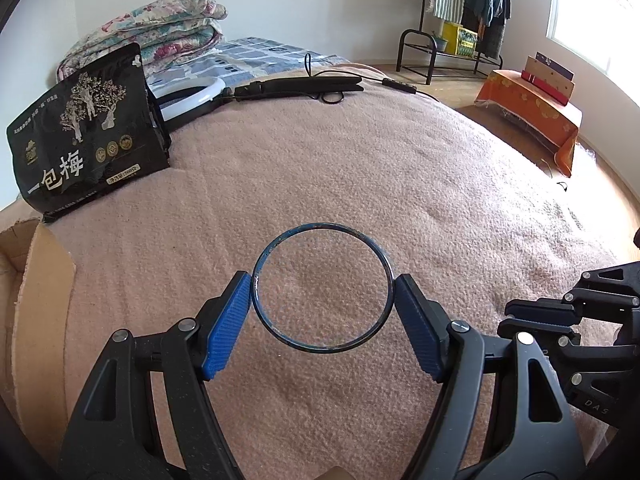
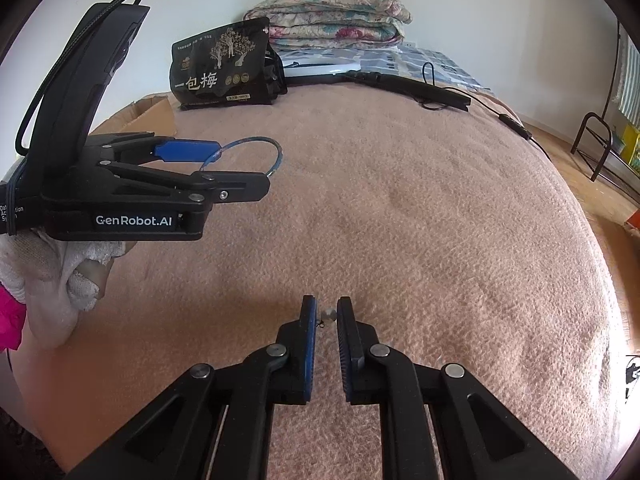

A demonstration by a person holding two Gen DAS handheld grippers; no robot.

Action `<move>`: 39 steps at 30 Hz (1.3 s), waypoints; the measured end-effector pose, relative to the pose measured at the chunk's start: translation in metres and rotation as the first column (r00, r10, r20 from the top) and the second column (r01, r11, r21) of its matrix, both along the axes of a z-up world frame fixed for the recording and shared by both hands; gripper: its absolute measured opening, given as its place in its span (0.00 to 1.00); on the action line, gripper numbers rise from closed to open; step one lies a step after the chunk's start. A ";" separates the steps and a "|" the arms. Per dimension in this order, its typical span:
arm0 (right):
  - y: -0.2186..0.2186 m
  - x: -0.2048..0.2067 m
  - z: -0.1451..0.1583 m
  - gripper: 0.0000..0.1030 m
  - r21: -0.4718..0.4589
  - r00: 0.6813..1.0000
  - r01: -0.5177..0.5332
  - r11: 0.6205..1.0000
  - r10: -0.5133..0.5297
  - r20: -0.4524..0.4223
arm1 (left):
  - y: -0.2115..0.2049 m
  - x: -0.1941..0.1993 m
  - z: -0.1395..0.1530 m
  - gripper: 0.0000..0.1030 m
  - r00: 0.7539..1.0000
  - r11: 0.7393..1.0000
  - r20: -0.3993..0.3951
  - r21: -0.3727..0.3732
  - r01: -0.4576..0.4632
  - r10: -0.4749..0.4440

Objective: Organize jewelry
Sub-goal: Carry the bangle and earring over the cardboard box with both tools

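- Pink blanket [image 1: 340,168] covers a bed in a bedroom, with folded quilts [image 1: 160,28] at the far end and a clothes rack [image 1: 452,20] far right.
- Left gripper [image 1: 323,292] holds a thin dark-blue bangle [image 1: 320,236] just above the blanket; its jaws, spread wide, press on the ring's left and right sides.
- Right gripper [image 2: 326,316] sits low over the near blanket, jaws nearly together around a small pale bead [image 2: 329,314] with a tiny dark hook; whether it is an earring I cannot tell, nor whether both pads touch it.
- Step in hand, as I judge it: both pieces are picked up, carrying not yet finished.
- Next move calls for a place to put them; a cardboard box [image 1: 40,272] at the near left edge seems likeliest, and the bead needs a steady pinch.
- Count: one bangle, one bead, two grippers, one black snack bag [image 1: 88,136], one ring light [image 1: 188,100], one box.
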State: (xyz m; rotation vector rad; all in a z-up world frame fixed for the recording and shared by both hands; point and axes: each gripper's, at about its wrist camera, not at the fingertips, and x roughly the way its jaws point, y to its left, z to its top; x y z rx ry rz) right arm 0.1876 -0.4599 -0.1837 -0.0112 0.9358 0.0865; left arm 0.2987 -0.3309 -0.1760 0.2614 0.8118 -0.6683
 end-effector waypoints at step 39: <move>0.119 0.005 0.091 0.08 0.001 0.979 -0.154 0.988 0.153 0.135 | 0.223 -0.042 0.093 0.73 0.947 0.952 0.117 -0.107 -0.289 0.300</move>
